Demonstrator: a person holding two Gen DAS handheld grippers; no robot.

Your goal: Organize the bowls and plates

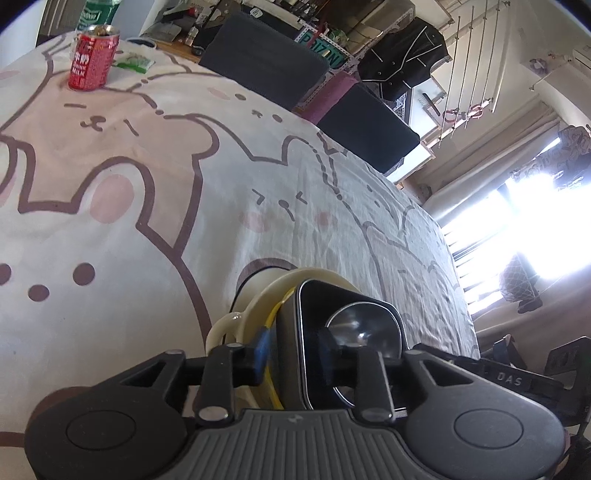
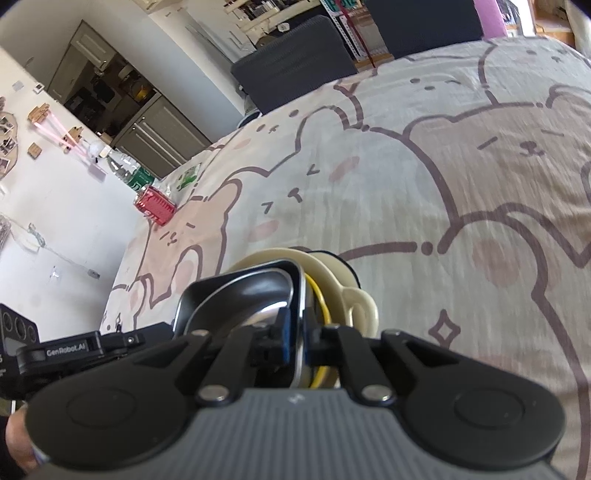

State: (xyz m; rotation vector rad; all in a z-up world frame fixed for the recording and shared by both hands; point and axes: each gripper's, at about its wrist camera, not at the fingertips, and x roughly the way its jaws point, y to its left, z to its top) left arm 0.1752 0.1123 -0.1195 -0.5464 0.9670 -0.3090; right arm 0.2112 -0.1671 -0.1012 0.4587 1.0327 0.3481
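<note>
A stack of dishes is held on edge just above the bear-print tablecloth (image 1: 166,221): a black square plate (image 1: 354,325) in front, a yellow-rimmed dish (image 1: 273,314) behind it and a cream bowl with a handle (image 1: 225,328) at the back. My left gripper (image 1: 291,358) is shut on the stack's rim. In the right wrist view the same black plate (image 2: 240,295), yellow rim (image 2: 323,306) and cream bowl (image 2: 354,291) show, and my right gripper (image 2: 299,339) is shut on the opposite rim.
A red drink can (image 1: 94,61) stands at the table's far corner beside a green packet (image 1: 135,62) and a green bottle (image 1: 98,13). Dark chairs (image 1: 266,62) line the far edge. The left gripper's body (image 2: 74,350) shows at lower left in the right wrist view.
</note>
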